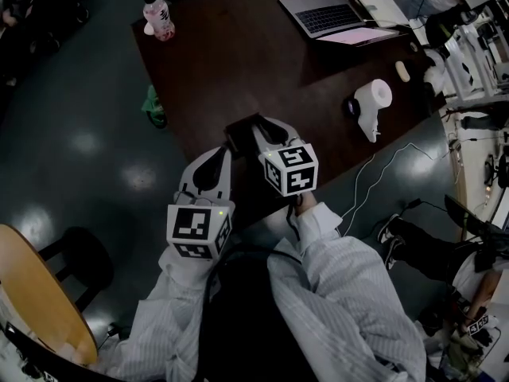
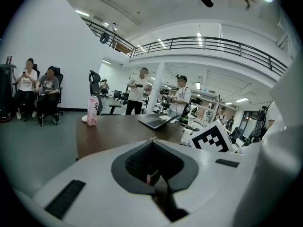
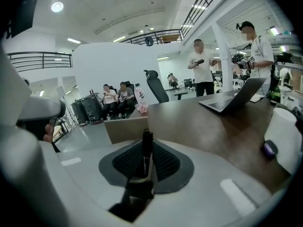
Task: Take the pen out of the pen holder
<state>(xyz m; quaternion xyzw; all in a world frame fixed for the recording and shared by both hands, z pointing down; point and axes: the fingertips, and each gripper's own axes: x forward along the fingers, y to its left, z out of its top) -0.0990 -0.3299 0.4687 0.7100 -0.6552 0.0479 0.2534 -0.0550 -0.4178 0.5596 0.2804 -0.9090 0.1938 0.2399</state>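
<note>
The right claw (image 1: 258,130) has its jaws closed most of the way onto the black pen (image 3: 147,150). The pen stands upright between the dark ribbed pads, its top end poking above the tips. Its lower end is hidden behind the jaws, so whether it is clear of the holder cannot be told. Just beyond this claw's tips and to their left rises a tan wall of the pen holder (image 3: 124,129). In the head view the holder sits directly under those tips, close to the near edge of the table (image 1: 238,62). The left claw (image 2: 152,142) lies just beside the right one, on its left and slightly nearer the person. Its jaws are drawn close together with a thin tan sliver, seemingly the holder's rim, caught at their tips. Far ahead of the right claw stands a pink bottle (image 1: 158,16), and far ahead of the left claw lies an open laptop (image 1: 324,14).
</note>
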